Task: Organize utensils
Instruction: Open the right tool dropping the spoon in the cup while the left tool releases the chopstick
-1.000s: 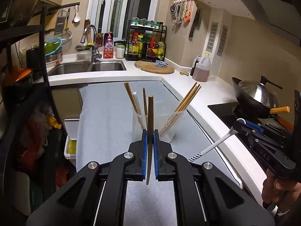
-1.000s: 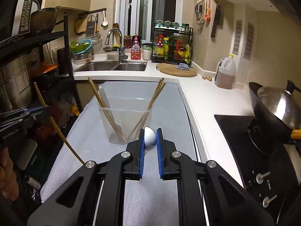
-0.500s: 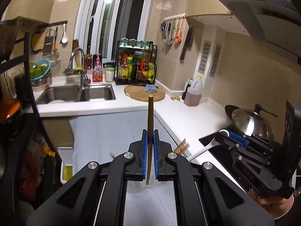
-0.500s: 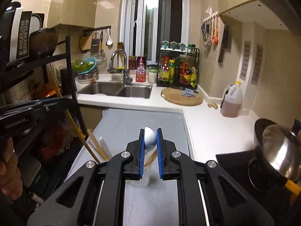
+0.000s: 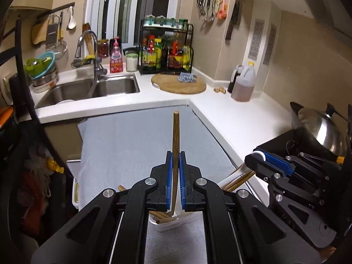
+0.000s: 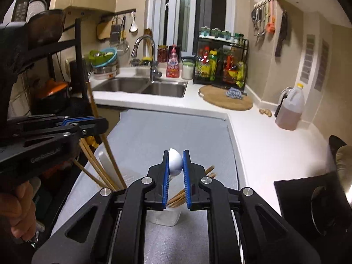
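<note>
Left tongs (image 5: 175, 176) pinch a stiff, light chopstick (image 5: 175, 145) mid-shaft — right tongs (image 6: 176, 171) clamp the slippery spoon (image 6: 175, 162) bowl.

The kitchen had beige tiled walls (image 5: 292, 50) and a white countertop (image 5: 222, 118). At 12 o'clock stood a tall window (image 6: 189, 11), dark outside; a steel sink (image 5: 92, 89) lay at 10 o'clock.

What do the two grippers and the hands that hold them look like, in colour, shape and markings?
Both grippers are matte black linkages with round silver rivets and flat fingers lined with ribbed blue pads. The left gripper carries pale lettering on its side, seen from the right wrist camera; the right gripper has faint embossed letters. The left hand is bare; no sleeve or cable shows.
</note>
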Demonstrator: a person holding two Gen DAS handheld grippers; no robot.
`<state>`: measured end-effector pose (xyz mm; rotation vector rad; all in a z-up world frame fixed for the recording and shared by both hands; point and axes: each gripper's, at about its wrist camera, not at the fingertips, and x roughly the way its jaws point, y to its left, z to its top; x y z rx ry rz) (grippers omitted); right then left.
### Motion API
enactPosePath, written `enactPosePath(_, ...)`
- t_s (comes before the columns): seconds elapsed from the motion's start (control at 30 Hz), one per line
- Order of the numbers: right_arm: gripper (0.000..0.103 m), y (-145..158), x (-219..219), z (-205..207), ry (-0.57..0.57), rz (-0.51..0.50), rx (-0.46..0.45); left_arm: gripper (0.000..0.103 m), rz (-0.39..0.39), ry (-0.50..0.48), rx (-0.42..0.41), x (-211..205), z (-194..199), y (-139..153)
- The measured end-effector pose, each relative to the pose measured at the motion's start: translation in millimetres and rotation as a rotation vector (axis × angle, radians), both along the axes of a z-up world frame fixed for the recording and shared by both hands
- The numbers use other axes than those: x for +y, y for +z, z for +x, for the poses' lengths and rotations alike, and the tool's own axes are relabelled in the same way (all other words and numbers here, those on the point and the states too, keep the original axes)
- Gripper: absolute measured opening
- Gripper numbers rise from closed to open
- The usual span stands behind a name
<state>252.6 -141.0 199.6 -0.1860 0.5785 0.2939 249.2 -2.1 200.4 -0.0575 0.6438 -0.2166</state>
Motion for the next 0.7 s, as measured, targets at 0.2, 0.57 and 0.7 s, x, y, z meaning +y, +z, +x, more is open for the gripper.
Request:
enactPosePath(0.2, 0.023, -20, 3, -1, 0.026, -0.035, 0.036, 0.008, -0.006, -0.014, 0.03, -1, -2, -13)
enactPosePath(0.57, 0.048, 2, -20, -56, -0.011, 0.006, -0.083, 0.029, -0.013, 0.028, -0.127, 18, -68, 28)
enactPosePath(0.7, 0.051, 1, -30, -88, -0.058, 0.052, -0.109, 0.036, 0.001, 0.051, -0.192, 30, -106, 23)
